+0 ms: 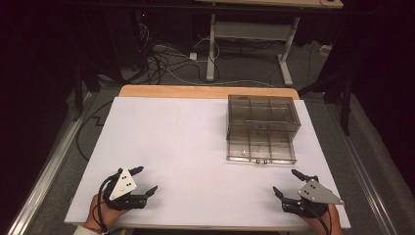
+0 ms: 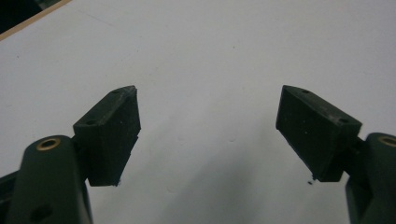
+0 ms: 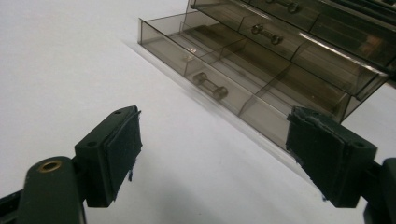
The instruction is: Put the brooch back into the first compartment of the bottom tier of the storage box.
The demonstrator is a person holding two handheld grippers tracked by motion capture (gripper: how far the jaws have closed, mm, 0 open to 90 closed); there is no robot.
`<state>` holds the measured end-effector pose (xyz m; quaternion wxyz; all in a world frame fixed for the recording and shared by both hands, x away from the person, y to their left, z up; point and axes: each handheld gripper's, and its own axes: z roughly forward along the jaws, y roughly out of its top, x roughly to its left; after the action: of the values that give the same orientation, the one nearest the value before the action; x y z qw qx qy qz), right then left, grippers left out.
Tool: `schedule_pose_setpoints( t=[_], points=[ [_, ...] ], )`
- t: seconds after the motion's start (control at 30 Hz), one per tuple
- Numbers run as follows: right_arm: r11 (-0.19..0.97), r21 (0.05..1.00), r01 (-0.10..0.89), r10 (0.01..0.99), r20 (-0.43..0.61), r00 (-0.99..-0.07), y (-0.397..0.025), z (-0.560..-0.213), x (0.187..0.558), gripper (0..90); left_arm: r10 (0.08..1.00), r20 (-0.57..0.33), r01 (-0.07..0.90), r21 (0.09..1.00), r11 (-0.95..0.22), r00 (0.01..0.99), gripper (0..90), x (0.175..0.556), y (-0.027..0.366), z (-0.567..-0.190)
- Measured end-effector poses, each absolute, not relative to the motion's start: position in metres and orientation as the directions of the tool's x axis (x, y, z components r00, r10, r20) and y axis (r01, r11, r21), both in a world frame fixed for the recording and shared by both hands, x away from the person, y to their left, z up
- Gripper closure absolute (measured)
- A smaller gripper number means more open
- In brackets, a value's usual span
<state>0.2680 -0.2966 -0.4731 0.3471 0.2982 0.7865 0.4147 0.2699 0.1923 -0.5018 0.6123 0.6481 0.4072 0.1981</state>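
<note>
A white sheet (image 1: pixel 186 147) is covering the wooden table (image 1: pixel 205 91), with cables (image 1: pixel 161 61) lying on the grey floor beyond. The smoky drawer box (image 1: pixel 263 127) is sitting far right, bottom drawer (image 1: pixel 261 151) pulled out. The left gripper (image 1: pixel 143 181) and right gripper (image 1: pixel 286 182) are resting near, jaws spread, empty.

The smoky transparent drawer organizer (image 1: pixel 263 117) stands on the right far part of the white counter (image 1: pixel 166 147). Its lower drawer (image 1: pixel 261 149) is pulled out, divided into compartments, with small knobs.
</note>
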Motion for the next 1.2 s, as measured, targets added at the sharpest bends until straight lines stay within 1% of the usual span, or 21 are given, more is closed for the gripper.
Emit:
schedule_pose_setpoints(
  t=[0.37,1.1,1.2],
  points=[
    [0.463,0.874,0.147,0.762,-0.308,-0.57,-0.2936,-0.4682,0.2659,18.3,0.767,-0.232,0.28,0.957,0.071,0.598,21.2,0.2671,0.1925,-0.5016],
    [0.464,0.875,0.14,0.756,-0.309,-0.578,-0.2914,-0.4683,0.2674,18.4,0.769,-0.235,0.291,0.954,0.067,0.595,21.2,0.2706,0.1901,-0.5035],
    [0.462,0.877,0.129,0.761,-0.317,-0.566,-0.2908,-0.4683,0.2674,19.4,0.771,-0.235,0.295,0.953,0.064,0.592,21.2,0.2719,0.1902,-0.5043]
  ],
)
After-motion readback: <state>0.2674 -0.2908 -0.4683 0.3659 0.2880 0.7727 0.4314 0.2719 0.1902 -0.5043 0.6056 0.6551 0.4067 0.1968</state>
